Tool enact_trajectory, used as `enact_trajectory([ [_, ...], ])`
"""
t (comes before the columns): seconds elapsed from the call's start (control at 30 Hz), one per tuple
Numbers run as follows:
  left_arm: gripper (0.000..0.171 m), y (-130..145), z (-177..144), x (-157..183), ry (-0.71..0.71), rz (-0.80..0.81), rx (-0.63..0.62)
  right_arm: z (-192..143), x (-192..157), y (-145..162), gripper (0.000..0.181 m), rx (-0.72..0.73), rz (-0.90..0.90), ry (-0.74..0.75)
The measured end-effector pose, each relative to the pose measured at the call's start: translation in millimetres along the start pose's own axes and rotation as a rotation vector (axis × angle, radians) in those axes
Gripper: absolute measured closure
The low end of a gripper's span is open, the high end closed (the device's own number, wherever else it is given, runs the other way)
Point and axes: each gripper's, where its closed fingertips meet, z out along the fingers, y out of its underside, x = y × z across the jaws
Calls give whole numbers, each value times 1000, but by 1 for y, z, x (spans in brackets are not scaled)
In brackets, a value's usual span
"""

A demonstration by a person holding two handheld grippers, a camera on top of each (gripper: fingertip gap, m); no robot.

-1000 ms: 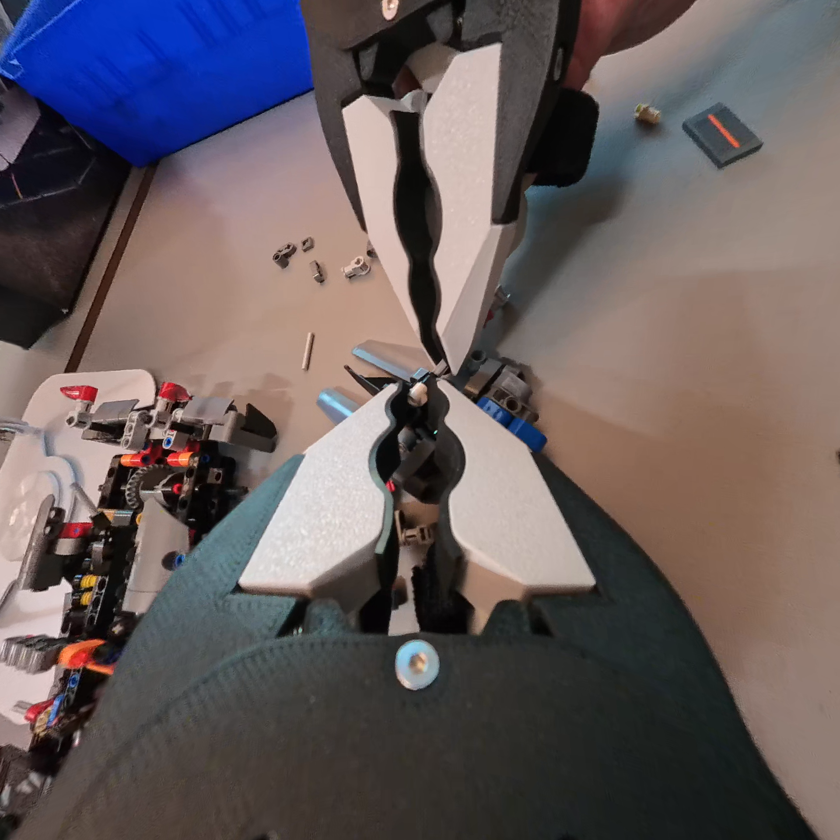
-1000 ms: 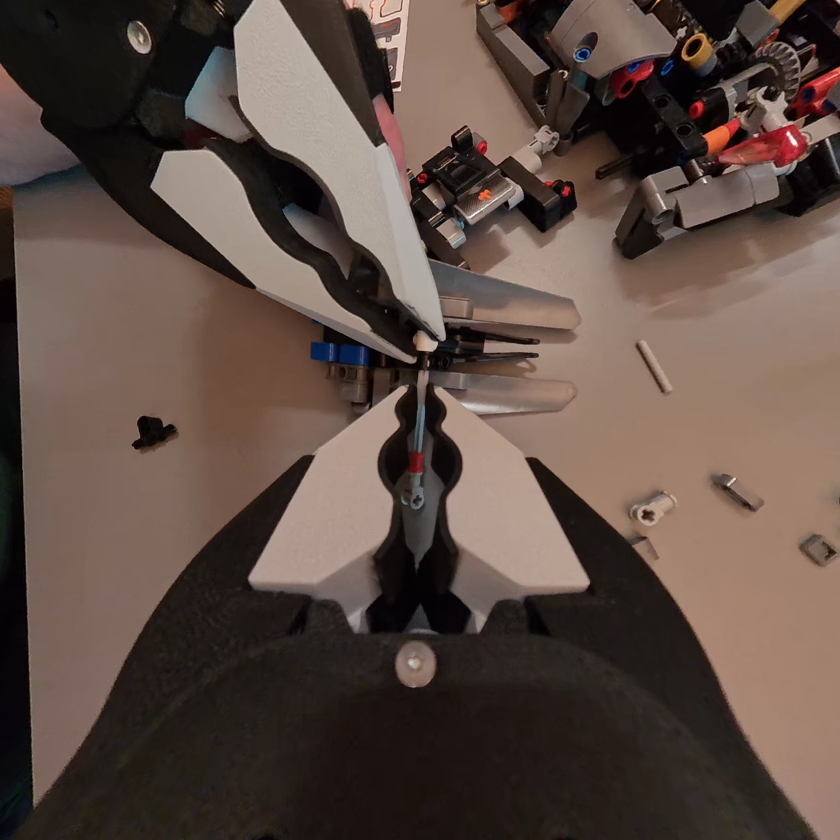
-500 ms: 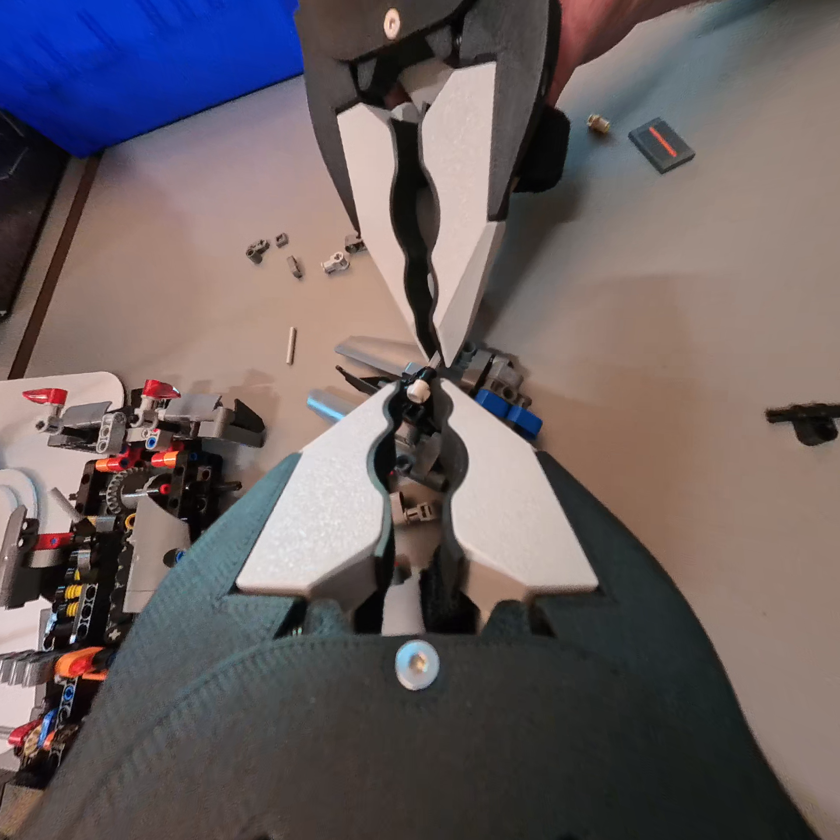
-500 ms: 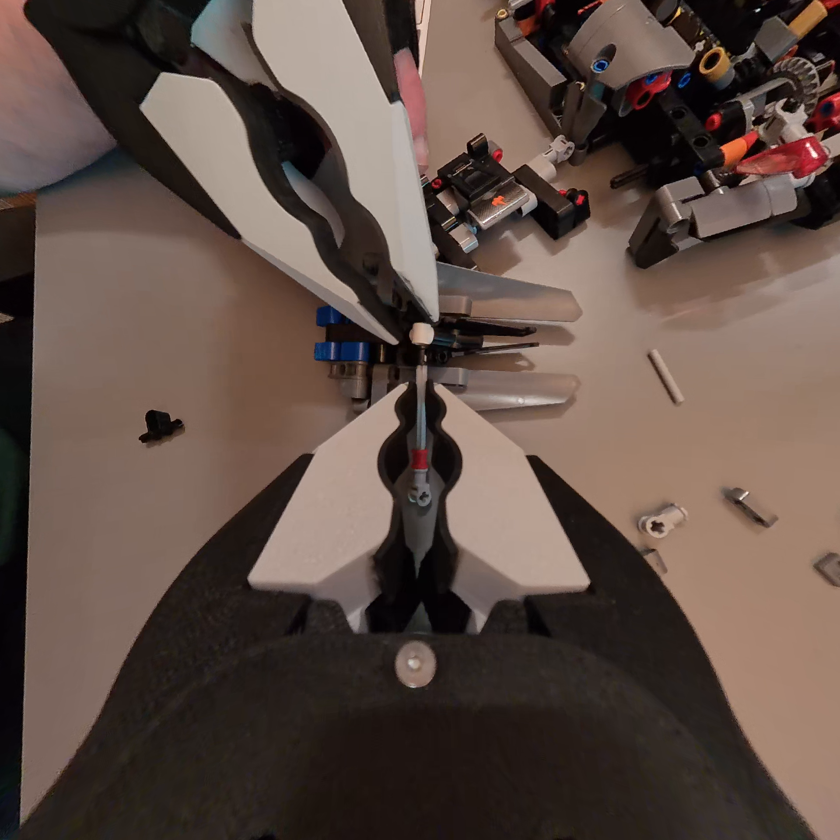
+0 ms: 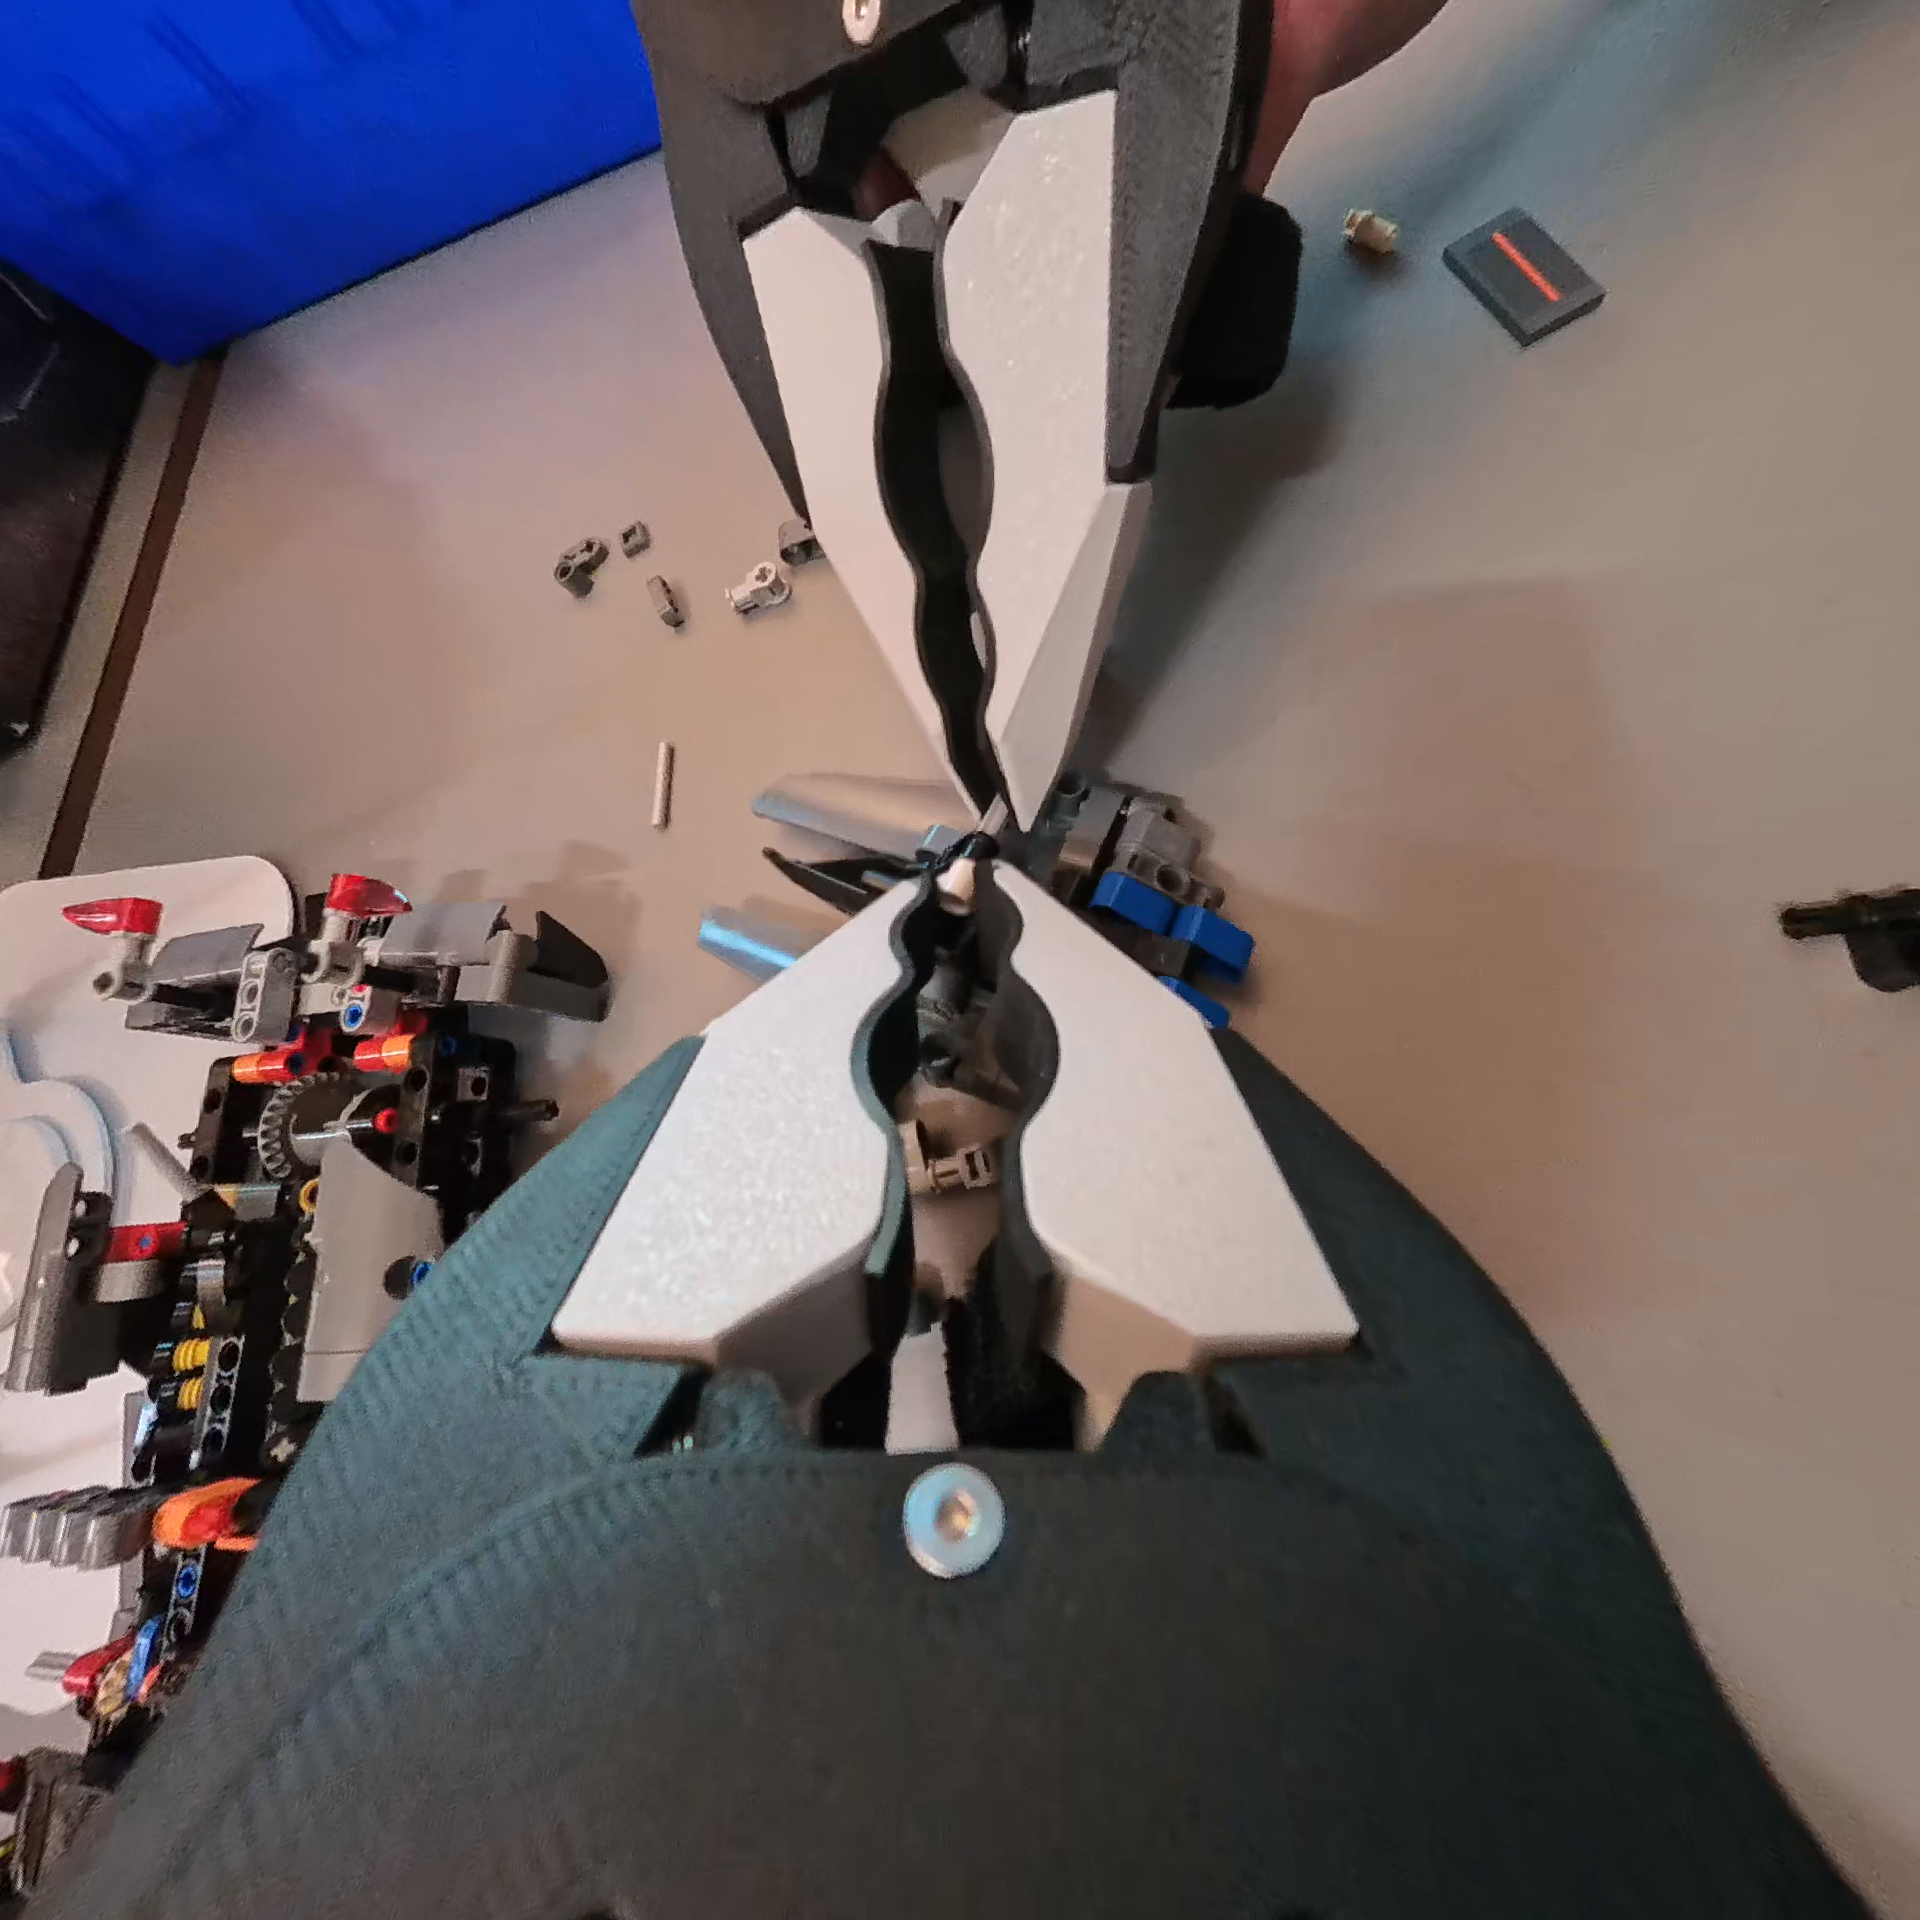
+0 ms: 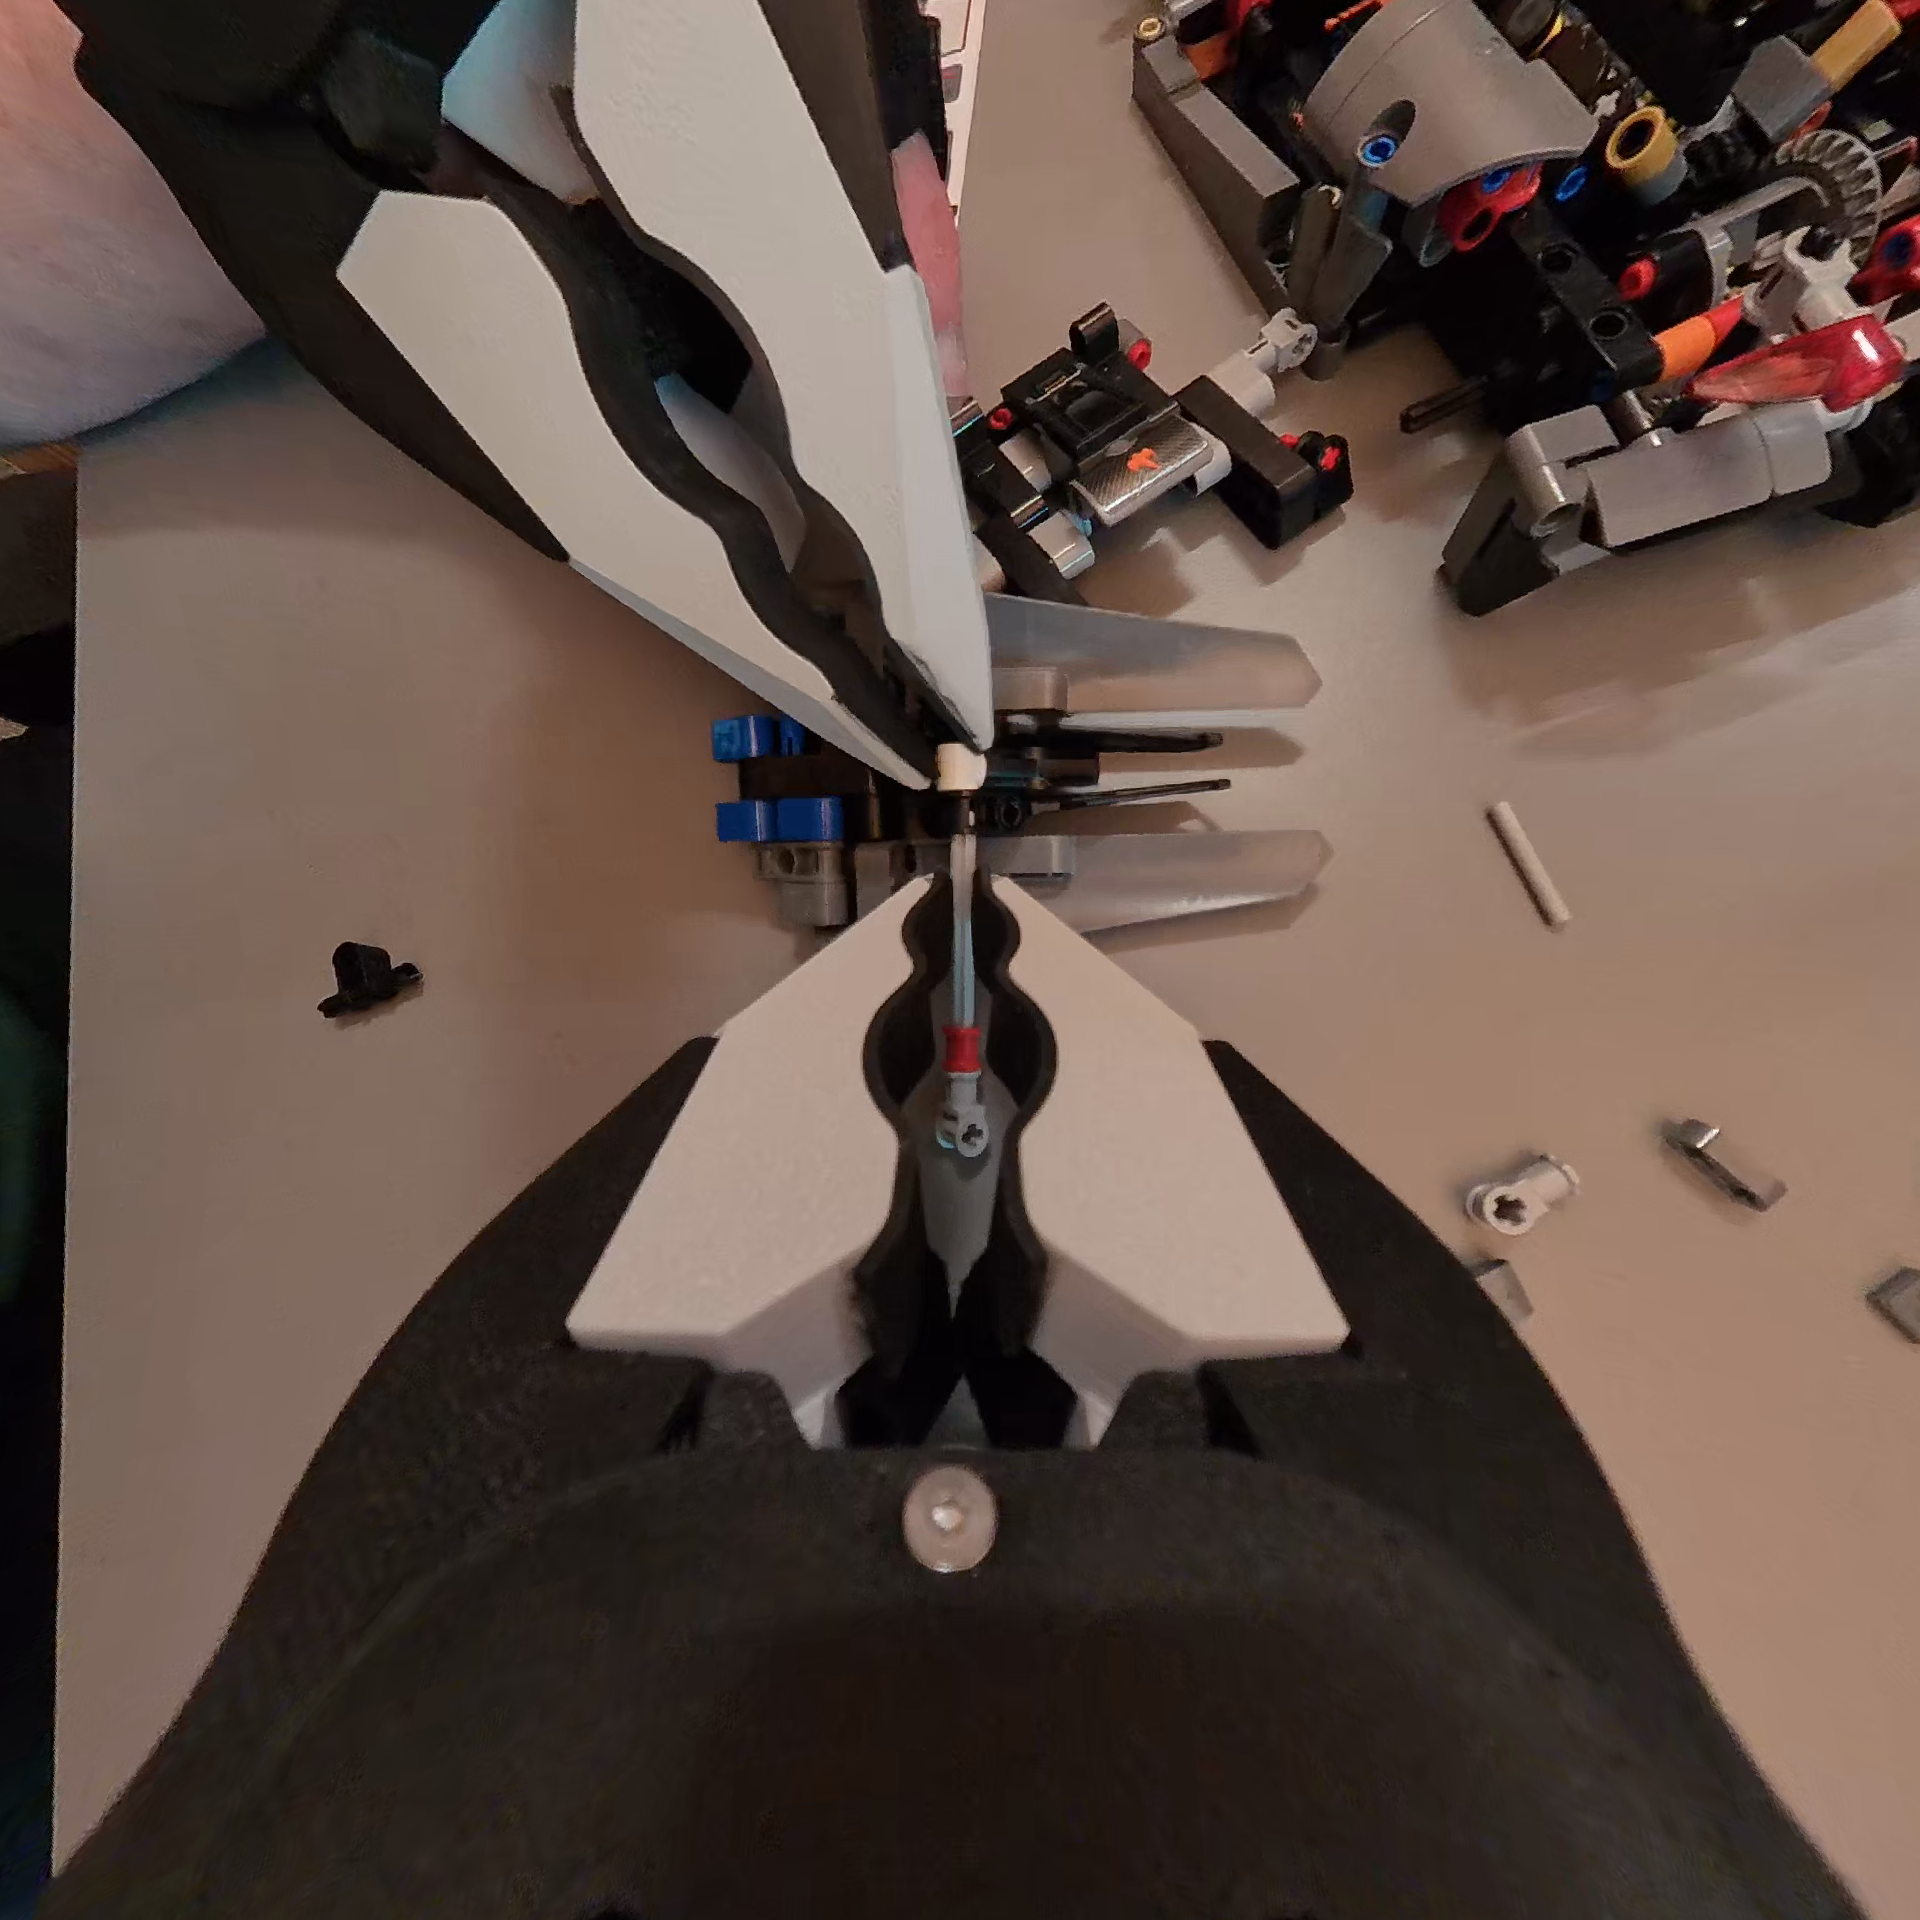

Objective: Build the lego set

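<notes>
Warm, rather dim indoor light falls on the grey table, leaving soft, broad shadows under the pieces and a pale sheen across its right side. Both wide-angle views bend strongly at the edges. The blue bin at the far left corner is motion-smeared; nearby foam housings look soft, centre details crisp.

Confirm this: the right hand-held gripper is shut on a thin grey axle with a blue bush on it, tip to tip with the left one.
The bush is red, not blue, as the right wrist view shows. The rest holds: the right hand-held gripper is shut on the thin grey axle, tip to tip with the left hand-held gripper.
</notes>
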Motion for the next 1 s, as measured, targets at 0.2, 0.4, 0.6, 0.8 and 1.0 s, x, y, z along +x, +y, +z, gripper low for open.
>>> enact_trajectory([
  [0.2, 167, 0, 0, -1, -11, 4, 9, 0, 0, 0, 180, 0, -5, 7],
  [0.4, 167, -3, 2, 1, -6, 15, 16, -17, 4, 0, 149, -3, 9, 2],
  [0.6, 166, -4, 3, 4, 15, 21, 21, -43, 2, 20, 154, -89, -181, -72],
  [0.8, 138, -6, -10, -1, -28, -38, -48, -40, 2, 42, 155, -175, -246, -148],
  [1.0, 121, 8, -13, 18, -23, -239, -146, -29, -19, 45, 165, -191, -252, -230],
])
